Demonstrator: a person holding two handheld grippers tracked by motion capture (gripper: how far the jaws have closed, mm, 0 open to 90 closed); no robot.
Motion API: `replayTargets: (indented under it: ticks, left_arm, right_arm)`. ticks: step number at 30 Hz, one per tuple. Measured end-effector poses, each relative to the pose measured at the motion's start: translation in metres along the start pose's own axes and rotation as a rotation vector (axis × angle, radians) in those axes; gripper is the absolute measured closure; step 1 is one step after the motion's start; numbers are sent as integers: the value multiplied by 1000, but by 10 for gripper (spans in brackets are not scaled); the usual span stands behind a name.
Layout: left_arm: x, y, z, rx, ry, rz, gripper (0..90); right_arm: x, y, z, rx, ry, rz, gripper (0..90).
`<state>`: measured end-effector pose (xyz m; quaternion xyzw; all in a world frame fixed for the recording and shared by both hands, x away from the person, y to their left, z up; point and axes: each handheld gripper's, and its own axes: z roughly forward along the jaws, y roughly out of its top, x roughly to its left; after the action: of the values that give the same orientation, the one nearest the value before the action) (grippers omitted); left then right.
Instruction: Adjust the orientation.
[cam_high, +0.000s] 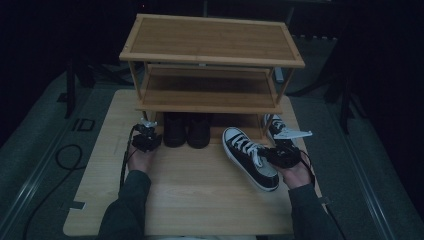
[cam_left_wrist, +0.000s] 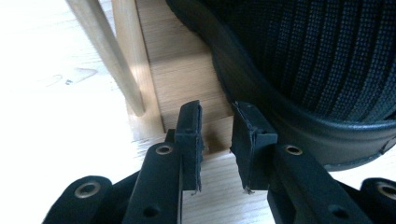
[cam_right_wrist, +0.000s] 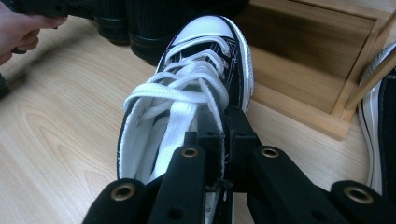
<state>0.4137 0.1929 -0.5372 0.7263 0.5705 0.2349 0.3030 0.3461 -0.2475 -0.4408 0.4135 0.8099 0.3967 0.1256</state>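
high view: black-and-white sneaker (cam_high: 250, 158) lies on the counter (cam_high: 190, 200) in front of the shoe rack (cam_high: 210, 50), right hand-held gripper (cam_high: 280, 155) at its heel | left gripper view: left hand-held gripper (cam_left_wrist: 217, 140) a little open, holding nothing, beside a black shoe (cam_left_wrist: 317, 70) | right gripper view: jaws pinch the sneaker's side wall tight

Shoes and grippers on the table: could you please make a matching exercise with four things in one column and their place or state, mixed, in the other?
Things:
1. black-and-white sneaker
2. black shoes
3. left gripper
4. second sneaker

Places or states:
A. jaws apart, nothing between them
B. side by side under the wooden rack
C. its side wall clamped by the right gripper
D. by the rack's right leg

Pairs: 1-C, 2-B, 3-A, 4-D
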Motion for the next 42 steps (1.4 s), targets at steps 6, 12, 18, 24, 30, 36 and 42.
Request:
replayTargets:
  ticks: [6,12,18,24,30,36,42]
  left_arm:
    - [5,-6,4,10,-1,-2,727]
    - [6,-7,4,8,-6,-1,727]
    - [7,-6,5,12,-11,4,728]
    - [6,-7,5,6,-10,4,728]
    - [6,-7,5,3,-8,6,730]
    - [6,-8,4,0,-9,7,736]
    - [6,-8,4,-3,-10,9,736]
  right_arm:
    - [-7,4,-10,-14,44,-14,873]
    - [-11,10,-18,-15,77,-36,873]
    - [-12,16,-24,-14,102,-56,873]
    - [-12,22,-30,-19,119,-75,873]
    - [-10,32,-36,-25,135,-89,873]
    - [-6,42,-41,-36,149,-104,873]
    - [-1,51,-42,-36,164,-122,873]
